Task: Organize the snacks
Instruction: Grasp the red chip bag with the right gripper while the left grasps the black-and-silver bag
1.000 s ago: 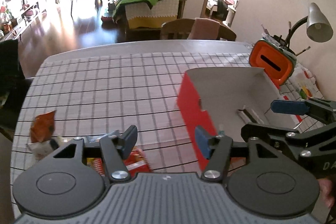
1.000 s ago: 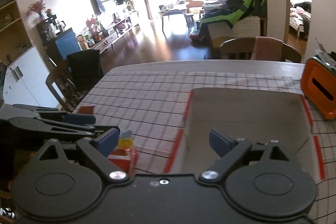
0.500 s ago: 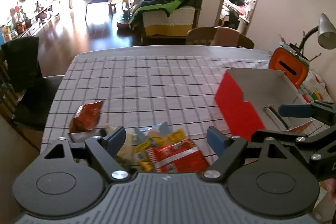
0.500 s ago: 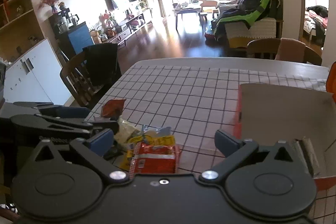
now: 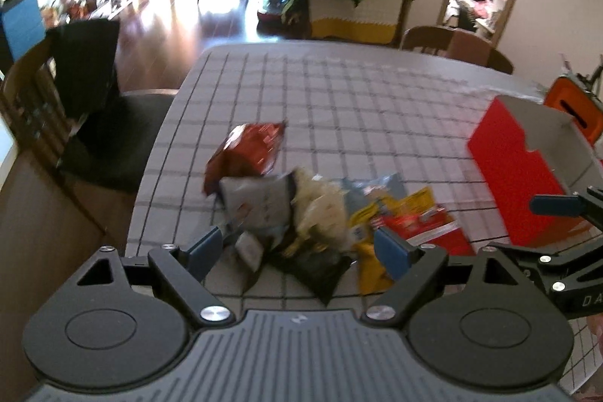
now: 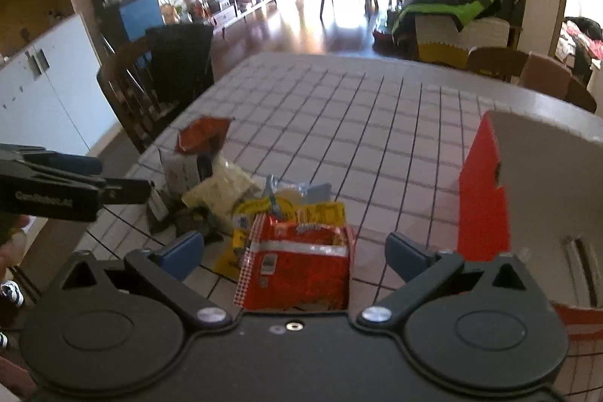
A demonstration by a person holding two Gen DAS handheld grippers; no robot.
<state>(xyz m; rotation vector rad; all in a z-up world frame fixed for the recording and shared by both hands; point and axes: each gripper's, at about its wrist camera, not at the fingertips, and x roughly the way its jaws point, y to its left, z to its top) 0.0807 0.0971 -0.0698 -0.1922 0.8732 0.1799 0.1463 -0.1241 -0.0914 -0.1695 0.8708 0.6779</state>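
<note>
A loose heap of crinkly foil and plastic snack packets (image 5: 316, 213) lies on the grey grid-checked surface (image 5: 358, 108), toward the near left edge, with a red cardboard box with a pale open inside (image 5: 527, 172) well apart at about three o'clock of the heap.

In the left wrist view the left hand-held gripper (image 5: 297, 249) hangs over the near side of the heap, its jaws opening — a dark packet (image 5: 320, 266) and a pale crumpled bag (image 5: 320, 210) show between the pads, but neither pad presses on anything.

The right hand-held gripper (image 6: 294, 249) stands at its widest, nothing held, with a flat red foil packet (image 6: 301, 266) lying between its fingers and a yellow packet (image 6: 241, 251) just beside it at nine o'clock.

These packets are probably light, soft and slippery; the contents may crush under a hard squeeze. The red packet looks best taken across its short width near a sealed edge, where the film is stiffest. The maroon foil bag (image 5: 245, 153) at twelve o'clock of the heap is puffed — a pinch at its crimped top seems safer.
</note>
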